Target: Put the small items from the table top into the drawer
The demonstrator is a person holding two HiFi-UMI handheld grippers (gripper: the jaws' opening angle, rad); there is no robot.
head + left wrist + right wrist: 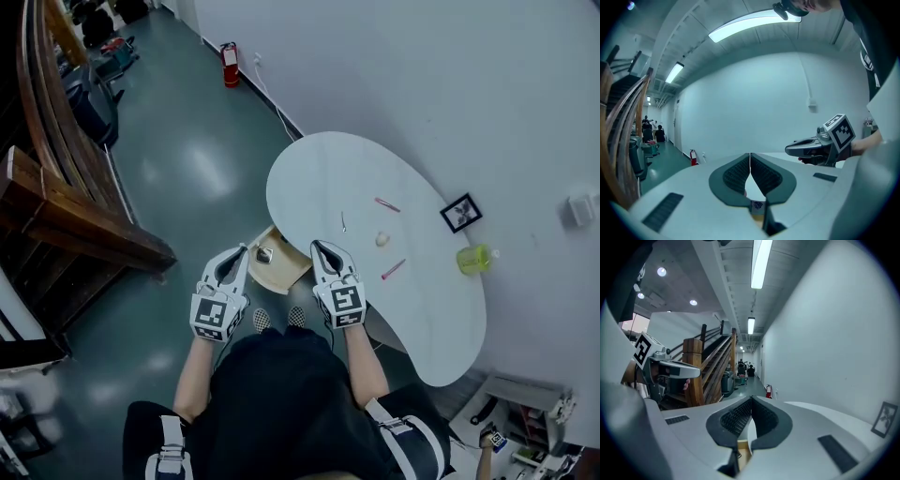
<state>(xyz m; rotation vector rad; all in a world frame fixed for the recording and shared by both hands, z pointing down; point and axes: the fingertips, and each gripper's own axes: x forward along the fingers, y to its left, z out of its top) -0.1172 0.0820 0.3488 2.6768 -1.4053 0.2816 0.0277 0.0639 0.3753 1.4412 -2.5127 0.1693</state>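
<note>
Drawer (286, 269) (seemingly open) shows between left gripper (243, 251) and right gripper (316, 246), both held near level, jaws together, empty.

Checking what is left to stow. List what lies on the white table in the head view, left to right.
Thin metal pin → small beige lump → picture frame. Left out: the upper pink stick and lower pink stick overlap the lump, and the yellow bottle overlaps the frame.
</note>
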